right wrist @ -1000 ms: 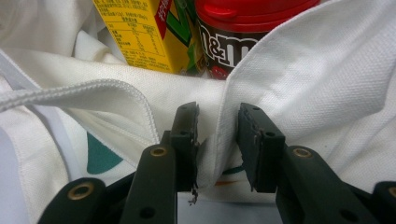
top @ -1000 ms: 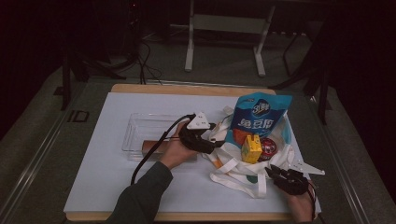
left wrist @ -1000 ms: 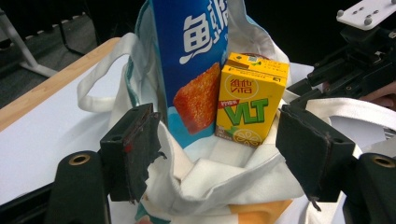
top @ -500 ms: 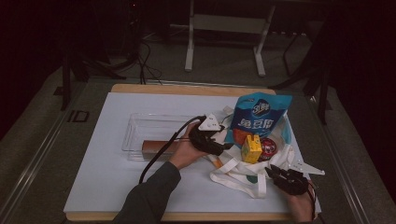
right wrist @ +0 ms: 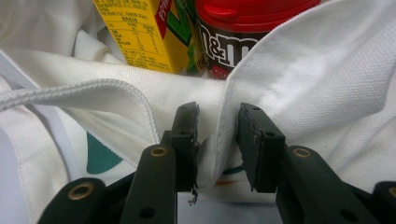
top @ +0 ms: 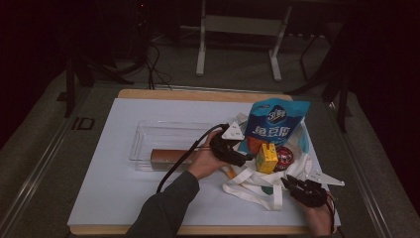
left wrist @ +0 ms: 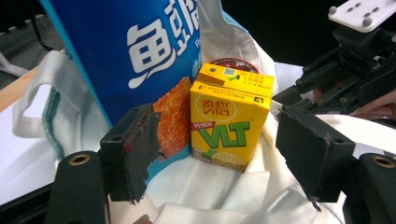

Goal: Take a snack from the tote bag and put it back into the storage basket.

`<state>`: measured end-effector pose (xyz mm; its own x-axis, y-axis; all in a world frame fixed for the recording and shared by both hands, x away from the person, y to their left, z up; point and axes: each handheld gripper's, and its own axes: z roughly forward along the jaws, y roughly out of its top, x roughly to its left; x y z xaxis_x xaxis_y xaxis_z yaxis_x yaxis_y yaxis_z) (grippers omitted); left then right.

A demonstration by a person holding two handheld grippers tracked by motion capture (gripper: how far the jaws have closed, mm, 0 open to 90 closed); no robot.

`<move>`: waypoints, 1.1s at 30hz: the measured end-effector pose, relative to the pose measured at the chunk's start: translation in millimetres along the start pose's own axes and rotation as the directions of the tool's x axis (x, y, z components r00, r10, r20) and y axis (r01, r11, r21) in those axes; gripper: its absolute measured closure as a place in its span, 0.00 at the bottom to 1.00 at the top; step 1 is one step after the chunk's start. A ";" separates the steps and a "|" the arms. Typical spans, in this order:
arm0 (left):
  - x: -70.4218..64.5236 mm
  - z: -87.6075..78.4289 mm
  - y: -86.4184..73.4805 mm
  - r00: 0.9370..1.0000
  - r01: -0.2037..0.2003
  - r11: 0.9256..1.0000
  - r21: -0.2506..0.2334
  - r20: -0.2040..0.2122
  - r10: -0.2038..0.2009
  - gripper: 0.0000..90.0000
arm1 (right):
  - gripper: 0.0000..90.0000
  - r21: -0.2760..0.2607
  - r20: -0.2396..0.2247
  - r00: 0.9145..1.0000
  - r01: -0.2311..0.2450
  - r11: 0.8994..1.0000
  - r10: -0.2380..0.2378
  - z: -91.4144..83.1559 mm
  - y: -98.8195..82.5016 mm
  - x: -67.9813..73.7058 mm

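So the left gripper (top: 241, 159) sits with its jaws spread wide and nothing between them, aimed straight at the yellow VLT lemon tea carton (left wrist: 231, 122). In the left gripper view the carton stands upright in the mouth of the white tote bag (top: 257, 186), squeezed between the big blue snack bag (left wrist: 140, 60) and the red-lidded M&M's tub (right wrist: 243, 28) just behind it. There are 3 items in the bag, all touching.

The right gripper (right wrist: 218, 140) is clenched on a fold of the tote's cloth near the rim — the fabric runs right up between the 2 pads — so it looks like it's pinning the bag open and steady at the near right of the table.

My read on handling: the carton is light and fairly stiff, but it's thin card, so a hard squeeze would dent it or push tea up at the straw hole. I'd take it across the 2 broad printed faces, around mid-height, not by the top flaps. The blue bag leans on it, crinkly and slippery — it may tip over once the carton lifts.

Further out, a clear plastic tray (top: 148, 136) sits to the left on the white table top (top: 114, 198), with a brown bar-shaped pack (top: 168, 155) in it.
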<state>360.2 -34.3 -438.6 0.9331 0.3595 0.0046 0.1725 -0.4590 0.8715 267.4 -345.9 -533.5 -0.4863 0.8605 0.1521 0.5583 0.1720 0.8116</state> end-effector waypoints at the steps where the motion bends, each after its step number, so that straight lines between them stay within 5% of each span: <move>1: 0.1 1.0 0.6 1.000 -0.001 1.000 0.002 0.003 0.001 0.32 | 0.76 0.000 0.000 1.000 0.000 1.000 0.000 0.0 0.0 0.0; 33: -11.9 38.1 34.9 0.997 -0.043 0.998 0.046 0.074 0.040 0.32 | 0.76 -0.001 -0.003 1.000 0.000 1.000 0.000 0.2 0.1 -0.5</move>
<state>367.2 -85.6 -426.9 0.9599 0.2803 0.0031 0.1464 -0.5108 0.8471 267.8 -346.2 -533.5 -0.4881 0.8591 0.1539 0.5581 0.1716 0.8118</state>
